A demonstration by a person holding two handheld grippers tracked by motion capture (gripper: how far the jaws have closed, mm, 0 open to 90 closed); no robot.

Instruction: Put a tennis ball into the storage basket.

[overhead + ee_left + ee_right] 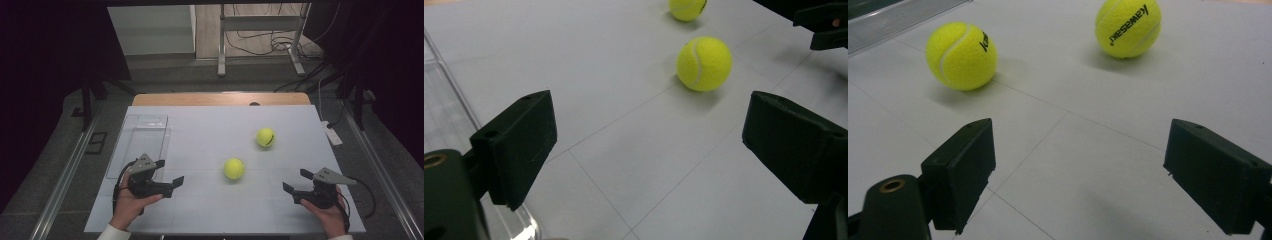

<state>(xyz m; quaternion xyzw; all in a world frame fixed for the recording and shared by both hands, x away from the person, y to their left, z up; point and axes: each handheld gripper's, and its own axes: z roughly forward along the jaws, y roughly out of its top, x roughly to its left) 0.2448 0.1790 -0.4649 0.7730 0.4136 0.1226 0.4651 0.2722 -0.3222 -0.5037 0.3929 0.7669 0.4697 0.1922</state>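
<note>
Fuzzy felt tennis balls [962, 56]; matt smooth white table [210, 145]; clear glossy plastic tray [140, 142]; matt black tool jaws.

I hold my left gripper [169, 172] low at the near left, jaws spread wide and empty, left hand [131, 196] wrapped under it; my right gripper [297, 181] sits near right, jaws equally apart, right hand [327, 212] beneath

Overhead light is falling evenly on the white table [210, 200], while the room around it is sinking into near-black. In the gripper views the tennis balls [962, 56] are casting soft, short shadows — no glare is showing. The near jaws are blurring slightly, and the high view is looking grainy and soft.
</note>
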